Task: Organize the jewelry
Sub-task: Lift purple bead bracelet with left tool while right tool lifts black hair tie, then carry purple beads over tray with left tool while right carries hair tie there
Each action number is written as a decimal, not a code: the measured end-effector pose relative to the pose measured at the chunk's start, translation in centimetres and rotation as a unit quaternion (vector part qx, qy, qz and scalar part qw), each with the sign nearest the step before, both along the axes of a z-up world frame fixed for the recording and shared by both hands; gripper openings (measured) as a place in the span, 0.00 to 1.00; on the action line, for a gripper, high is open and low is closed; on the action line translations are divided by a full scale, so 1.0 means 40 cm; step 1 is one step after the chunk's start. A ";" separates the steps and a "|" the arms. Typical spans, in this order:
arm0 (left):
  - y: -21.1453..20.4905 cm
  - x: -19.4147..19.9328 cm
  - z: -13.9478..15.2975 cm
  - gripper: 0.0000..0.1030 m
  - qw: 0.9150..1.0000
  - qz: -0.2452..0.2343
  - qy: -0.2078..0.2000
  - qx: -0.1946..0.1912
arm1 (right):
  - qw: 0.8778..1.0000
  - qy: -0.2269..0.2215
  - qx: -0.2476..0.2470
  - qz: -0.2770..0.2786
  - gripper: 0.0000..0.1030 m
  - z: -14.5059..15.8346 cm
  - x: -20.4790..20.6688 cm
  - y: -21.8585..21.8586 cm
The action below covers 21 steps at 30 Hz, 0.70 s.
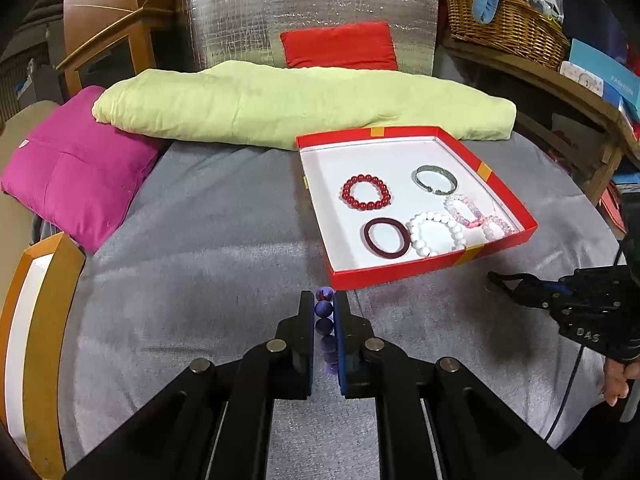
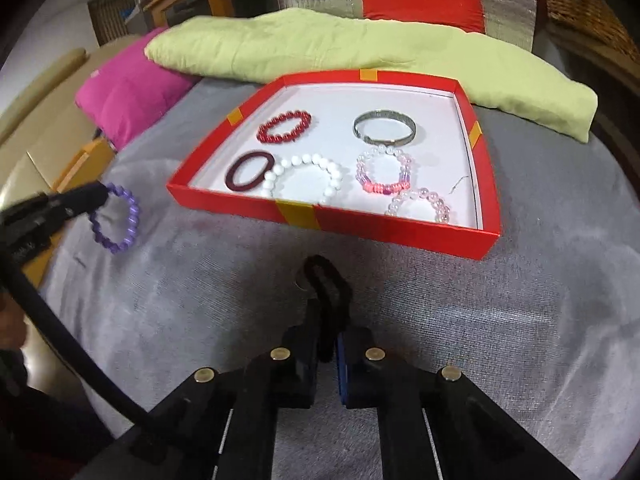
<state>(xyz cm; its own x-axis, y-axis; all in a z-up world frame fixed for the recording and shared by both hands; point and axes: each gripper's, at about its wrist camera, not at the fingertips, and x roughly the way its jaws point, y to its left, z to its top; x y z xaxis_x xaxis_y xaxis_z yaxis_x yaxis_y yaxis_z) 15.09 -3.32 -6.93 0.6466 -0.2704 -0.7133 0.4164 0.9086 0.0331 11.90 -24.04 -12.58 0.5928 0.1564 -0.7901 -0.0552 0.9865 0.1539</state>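
My left gripper (image 1: 324, 300) is shut on a purple bead bracelet (image 1: 325, 322), held just above the grey blanket in front of the red box's near left corner; the bracelet also shows in the right wrist view (image 2: 120, 218). My right gripper (image 2: 329, 300) is shut on a black hair tie (image 2: 326, 280), right of the left gripper and in front of the box. The red box (image 1: 404, 270) holds a red bead bracelet (image 1: 366, 192), a silver bangle (image 1: 435, 179), a dark red hair band (image 1: 387, 237), a white bead bracelet (image 1: 436, 233) and two pink bead bracelets (image 1: 464, 210).
A grey blanket (image 1: 208, 280) covers the surface. A folded green quilt (image 1: 304, 104) lies behind the box, a magenta cushion (image 1: 76, 164) at the left, a red cushion (image 1: 340, 46) at the back. A wicker basket (image 1: 504, 24) stands on a shelf at the right.
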 end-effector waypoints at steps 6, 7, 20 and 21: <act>-0.015 0.002 0.008 0.09 1.000 -0.004 -0.009 -0.010 | 1.000 -0.020 0.012 0.001 0.07 0.041 -0.016 -0.009; -0.019 0.003 0.006 0.09 1.000 -0.005 -0.008 -0.009 | 1.000 -0.021 0.014 -0.003 0.07 0.042 -0.016 -0.016; -0.025 0.007 0.002 0.09 1.000 0.000 -0.008 -0.008 | 0.999 -0.020 0.031 -0.016 0.07 0.049 -0.023 -0.059; -0.026 0.007 0.001 0.09 1.000 -0.001 -0.008 -0.007 | 0.999 -0.015 0.027 -0.021 0.08 0.045 -0.020 -0.061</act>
